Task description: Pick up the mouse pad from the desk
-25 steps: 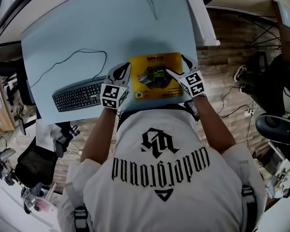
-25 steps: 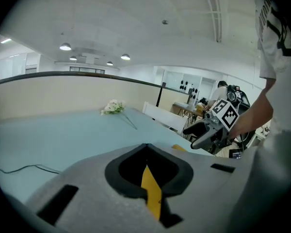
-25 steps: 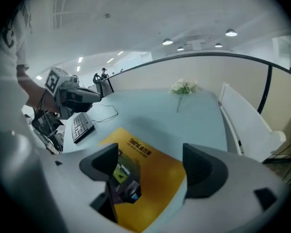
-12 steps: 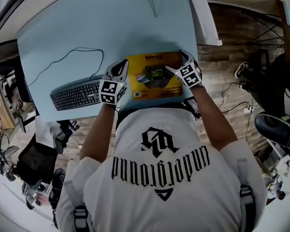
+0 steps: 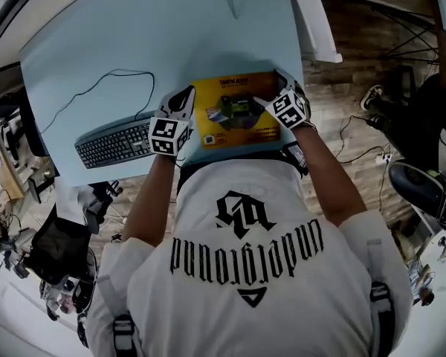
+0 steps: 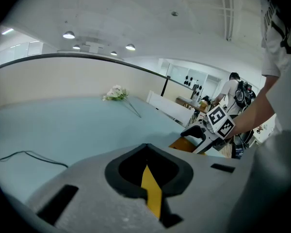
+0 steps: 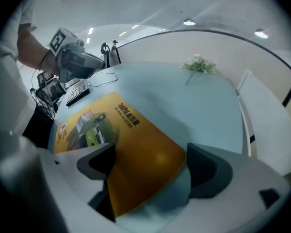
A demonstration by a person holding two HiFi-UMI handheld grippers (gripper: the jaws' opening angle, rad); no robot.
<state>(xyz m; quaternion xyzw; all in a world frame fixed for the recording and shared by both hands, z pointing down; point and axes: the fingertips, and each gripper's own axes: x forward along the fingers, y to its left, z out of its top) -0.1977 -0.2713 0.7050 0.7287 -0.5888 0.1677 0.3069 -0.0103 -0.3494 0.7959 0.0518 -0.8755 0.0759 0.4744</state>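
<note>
The yellow printed mouse pad (image 5: 234, 111) lies near the front edge of the pale blue desk (image 5: 134, 36). My left gripper (image 5: 184, 104) is at the pad's left edge. In the left gripper view its jaws (image 6: 146, 169) are closed, with a thin yellow strip of the mouse pad (image 6: 151, 193) pinched edge-on between them. My right gripper (image 5: 273, 89) is at the pad's right side. Its jaws (image 7: 153, 161) are opening and stand wide, and a rounded corner of the mouse pad (image 7: 136, 149) lies between them without the pads pressing on it.
A black keyboard (image 5: 115, 143) sits left of the pad, and its cable (image 5: 97, 88) loops across the desk. A sprig of white flowers (image 7: 199, 63) lies at the far side. A white panel (image 5: 316, 21) borders the desk's right edge, beyond which is wooden floor.
Both grippers have sunk toward the desk at the pad's two sides. The right gripper has rolled and now sits closer to the pad's right corner.
</note>
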